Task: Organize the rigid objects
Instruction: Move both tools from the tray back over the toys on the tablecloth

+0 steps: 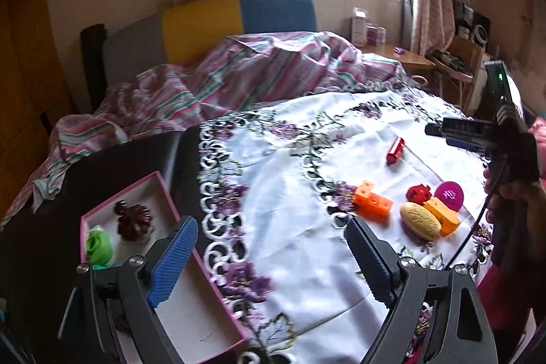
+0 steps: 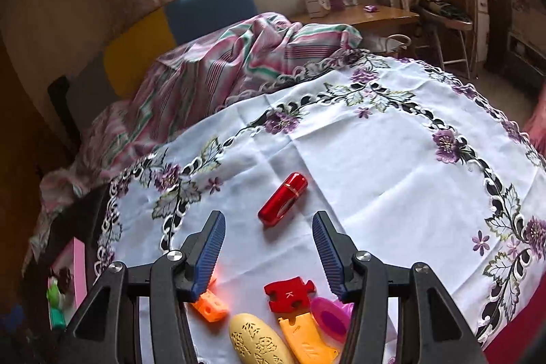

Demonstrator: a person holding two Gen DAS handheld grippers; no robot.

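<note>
My left gripper (image 1: 271, 261) is open and empty, hanging over the white flowered tablecloth (image 1: 307, 261) beside a pink box (image 1: 191, 312). The box holds a dark brown flower piece (image 1: 133, 220) and a green piece (image 1: 99, 246). On the cloth lie a red capsule (image 1: 396, 150), an orange block (image 1: 372, 202), a red puzzle piece (image 1: 418, 193), a magenta disc (image 1: 448, 195), a yellow oval (image 1: 420, 220) and an orange-yellow piece (image 1: 442, 215). My right gripper (image 2: 269, 253) is part-way open with nothing gripped. It hovers above the red puzzle piece (image 2: 288, 294), and the red capsule (image 2: 283, 198) lies just beyond its tips.
A bed with a rumpled striped sheet (image 1: 239, 74) and a yellow and blue headboard (image 1: 239, 19) lies behind the table. A wooden nightstand (image 2: 375, 14) with small boxes and a chair (image 2: 450, 19) stand under the window. A hand (image 1: 512, 193) holds the right gripper.
</note>
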